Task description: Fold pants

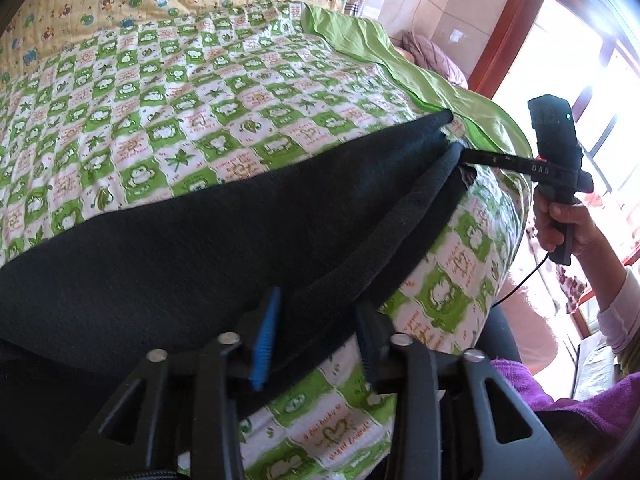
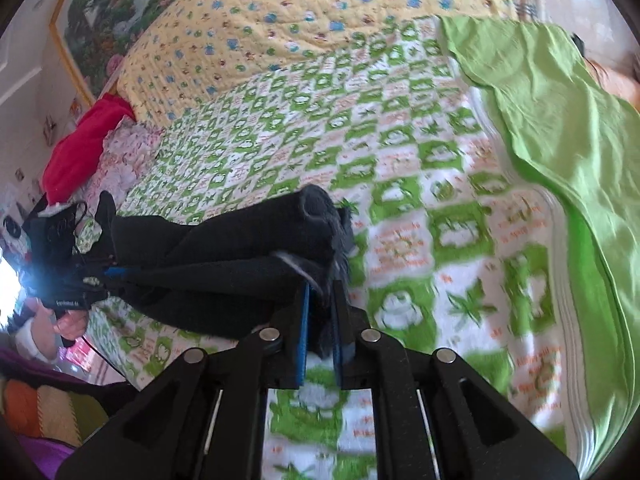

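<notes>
Lying across the green-and-white checked quilt (image 1: 192, 92) on the bed, the black pants (image 1: 208, 248) stretch between the two tools, folded lengthwise with one layer lapped over the other.

Left hand-held gripper (image 1: 316, 344): its blue-padded fingers (image 1: 264, 344) sit wide apart on either side of the near edge of the pants. Cloth lies between them, but the pads do not press on it; the tool reads as released.

Right hand-held gripper (image 2: 320, 332): the blue pads (image 2: 305, 336) stand close together with dark, fuzzy cloth of the pants' end pinched between them. It is clenched on the garment. In the left wrist view the same tool (image 1: 460, 152) meets the far tip of the pants, its handle held in the person's right hand (image 1: 560, 220).

In the right wrist view the pants (image 2: 208, 264) run leftward from the pinched end to the left tool (image 2: 68, 264), with a rolled opening showing near the grip.

Surroundings: a plain green sheet (image 2: 560, 128) lies along the right side of the quilt. A yellow printed quilt (image 2: 304, 20) covers the bed beyond. A red cloth (image 2: 88, 140) is bunched at the far left corner.
</notes>
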`<state>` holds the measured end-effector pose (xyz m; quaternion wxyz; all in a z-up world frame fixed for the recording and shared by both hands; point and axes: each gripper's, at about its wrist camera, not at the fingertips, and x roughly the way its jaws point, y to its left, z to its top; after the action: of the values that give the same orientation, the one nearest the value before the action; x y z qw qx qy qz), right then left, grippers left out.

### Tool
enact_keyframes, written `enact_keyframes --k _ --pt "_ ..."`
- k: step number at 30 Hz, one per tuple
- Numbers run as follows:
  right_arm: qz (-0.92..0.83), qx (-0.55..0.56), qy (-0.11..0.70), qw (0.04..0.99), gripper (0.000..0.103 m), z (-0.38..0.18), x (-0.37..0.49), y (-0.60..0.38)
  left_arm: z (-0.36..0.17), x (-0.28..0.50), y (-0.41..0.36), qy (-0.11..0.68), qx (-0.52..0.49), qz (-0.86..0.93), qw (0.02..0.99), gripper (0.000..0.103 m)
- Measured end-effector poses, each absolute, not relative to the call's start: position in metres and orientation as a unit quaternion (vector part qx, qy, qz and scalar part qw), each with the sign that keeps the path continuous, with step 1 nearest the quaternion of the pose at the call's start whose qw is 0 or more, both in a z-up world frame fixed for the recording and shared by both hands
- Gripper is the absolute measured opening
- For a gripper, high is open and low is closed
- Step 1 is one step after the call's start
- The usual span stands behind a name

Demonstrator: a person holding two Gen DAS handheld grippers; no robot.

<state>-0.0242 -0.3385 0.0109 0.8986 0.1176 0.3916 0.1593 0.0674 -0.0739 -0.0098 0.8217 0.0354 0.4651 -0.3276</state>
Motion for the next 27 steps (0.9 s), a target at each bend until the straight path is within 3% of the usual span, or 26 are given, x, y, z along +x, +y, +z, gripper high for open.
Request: enact_keyframes --k 5,7,9,10,27 --pt "0.133 0.141 0.363 0.911 0.012 0.030 -0.044 -0.344 -0.015 0.059 -0.065 0.475 0.023 -0.326 0.817 0.050" --pt "0.139 0.145 0.348 0.916 0.024 0.040 -0.047 -0.337 -0.012 0.057 -0.057 0.474 0.012 -0.320 0.820 0.050" --pt "0.153 0.149 0.329 0.920 0.067 0.050 -0.048 -0.320 -0.009 0.055 -0.049 0.472 0.002 -0.314 0.824 0.050" --pt "0.157 0.149 0.321 0.922 0.072 0.053 -0.047 -0.314 -0.006 0.054 -0.043 0.471 -0.005 -0.308 0.827 0.050" --pt "0.325 0.078 0.339 0.879 0.073 0.041 -0.004 -0.130 0.025 0.062 0.111 0.448 -0.145 -0.097 0.877 0.063"
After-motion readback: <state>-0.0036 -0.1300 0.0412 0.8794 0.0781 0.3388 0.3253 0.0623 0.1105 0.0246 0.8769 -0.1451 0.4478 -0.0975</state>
